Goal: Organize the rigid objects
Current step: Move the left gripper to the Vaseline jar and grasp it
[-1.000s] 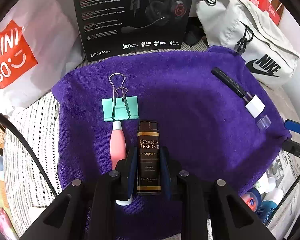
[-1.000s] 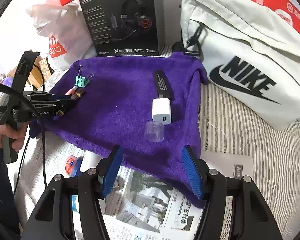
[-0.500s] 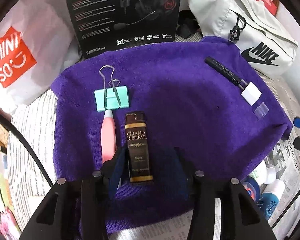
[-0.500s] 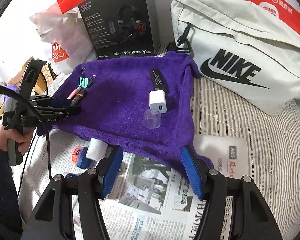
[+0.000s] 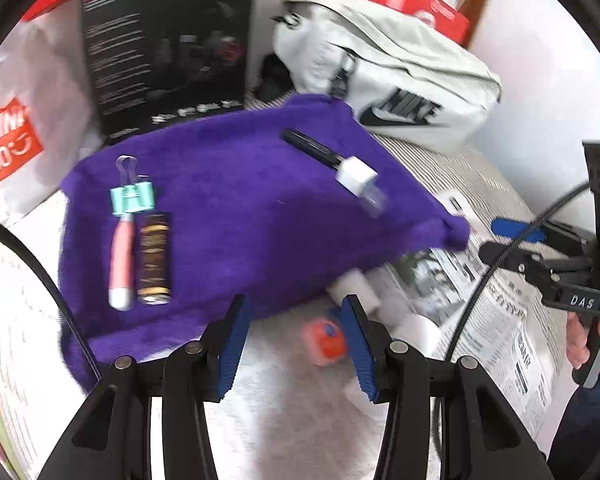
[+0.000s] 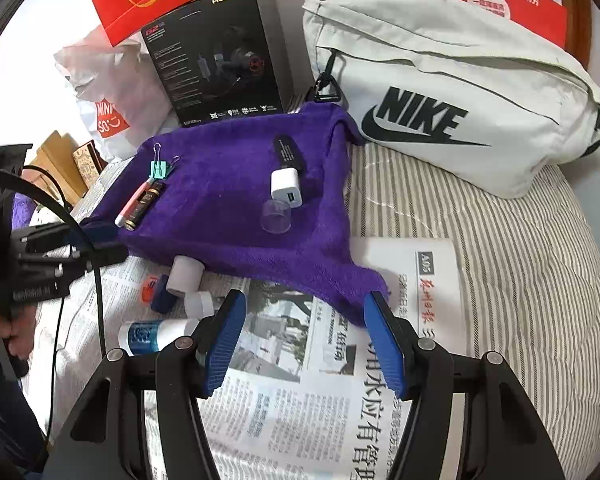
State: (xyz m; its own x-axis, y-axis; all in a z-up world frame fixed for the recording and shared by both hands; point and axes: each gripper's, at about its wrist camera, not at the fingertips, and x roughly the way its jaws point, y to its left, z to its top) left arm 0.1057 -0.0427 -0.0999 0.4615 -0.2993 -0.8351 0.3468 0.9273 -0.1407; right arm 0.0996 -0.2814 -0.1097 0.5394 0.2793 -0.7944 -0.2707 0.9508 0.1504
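A purple towel [image 5: 236, 208] [image 6: 228, 208] holds a teal binder clip [image 5: 132, 200] [image 6: 159, 169], a pink tube [image 5: 121, 264] [image 6: 134, 200] and a dark lighter [image 5: 153, 258] [image 6: 146, 204] at its left. A black pen [image 5: 310, 150] [image 6: 288, 152], a white charger [image 5: 356, 174] [image 6: 286, 186] and a clear cap [image 6: 276, 218] lie at its right. My left gripper [image 5: 294, 344] is open and empty, off the towel's near edge. My right gripper [image 6: 304, 344] is open and empty above a newspaper [image 6: 300, 380].
Small white and blue bottles [image 6: 180, 284] [image 5: 352, 292] lie on the newspaper by the towel's near edge. A black headset box [image 6: 220, 56], a Nike bag [image 6: 440, 92] and a Miniso bag [image 5: 12, 136] stand behind the towel. Striped bedding [image 6: 520, 260] is at the right.
My left gripper let go of the lighter, opened, and pulled back and to the right off the towel. My right gripper drew back over the newspaper.
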